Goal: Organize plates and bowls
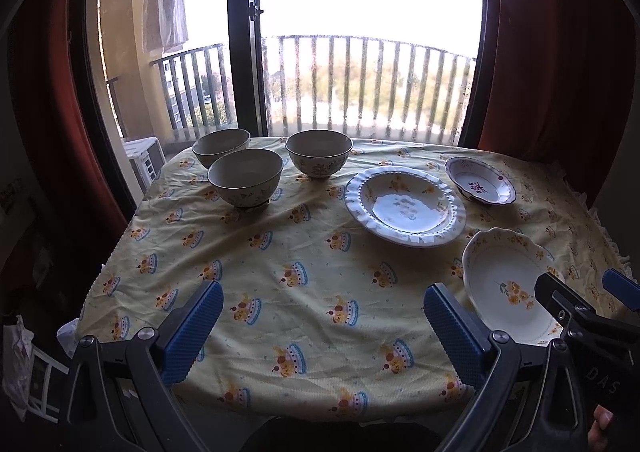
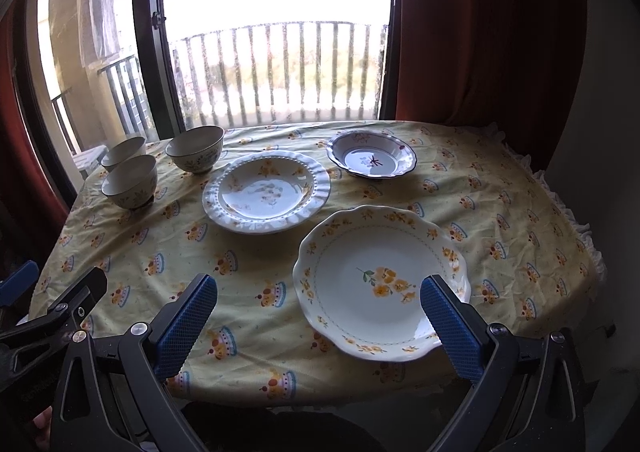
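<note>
Three cream bowls stand at the table's far left: one in front, one behind it, one to their right. A ruffled white plate lies mid-table, a small purple-rimmed dish behind it, and a yellow-flowered plate at the near right. My left gripper is open and empty above the table's near edge. My right gripper is open and empty, its right finger over the flowered plate's near edge. The right gripper also shows in the left wrist view.
A yellow patterned cloth covers the table. Behind it a glass balcony door with a railing, and red curtains at both sides. A white unit stands outside at left.
</note>
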Demonstrator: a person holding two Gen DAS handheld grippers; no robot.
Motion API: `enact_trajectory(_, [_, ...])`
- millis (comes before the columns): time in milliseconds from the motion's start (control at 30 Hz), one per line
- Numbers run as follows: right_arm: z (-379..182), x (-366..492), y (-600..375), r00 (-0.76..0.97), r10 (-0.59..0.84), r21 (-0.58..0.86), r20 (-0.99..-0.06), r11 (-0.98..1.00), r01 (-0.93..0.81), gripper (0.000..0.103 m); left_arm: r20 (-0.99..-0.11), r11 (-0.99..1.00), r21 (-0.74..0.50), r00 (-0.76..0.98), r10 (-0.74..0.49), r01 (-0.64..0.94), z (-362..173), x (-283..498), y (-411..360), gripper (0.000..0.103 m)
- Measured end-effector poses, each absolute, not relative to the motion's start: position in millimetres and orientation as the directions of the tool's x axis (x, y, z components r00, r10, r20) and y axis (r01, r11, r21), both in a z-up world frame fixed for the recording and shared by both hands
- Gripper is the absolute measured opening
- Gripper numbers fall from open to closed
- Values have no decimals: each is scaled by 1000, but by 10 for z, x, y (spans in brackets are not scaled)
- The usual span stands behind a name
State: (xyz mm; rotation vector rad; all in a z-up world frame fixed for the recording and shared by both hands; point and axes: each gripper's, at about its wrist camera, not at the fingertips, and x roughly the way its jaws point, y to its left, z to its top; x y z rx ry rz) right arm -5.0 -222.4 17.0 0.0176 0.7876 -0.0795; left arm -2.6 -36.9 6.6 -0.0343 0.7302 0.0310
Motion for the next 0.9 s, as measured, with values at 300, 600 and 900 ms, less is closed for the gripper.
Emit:
enact_trajectory(300, [153, -49, -2227, 701, -58, -8, -711, 997, 74, 103, -668, 999, -21, 744, 17, -42, 55, -23, -351, 101])
enact_trajectory(600, [177, 32, -2214, 686, -40, -6, -727, 999, 52, 103, -685, 998, -9, 727, 37, -59, 88, 48, -321, 101])
enact_trajectory(900, [173, 175, -2099, 669, -48, 1, -741, 997, 72, 103, -696, 1000, 7, 717, 25, -28, 105, 269, -220, 100])
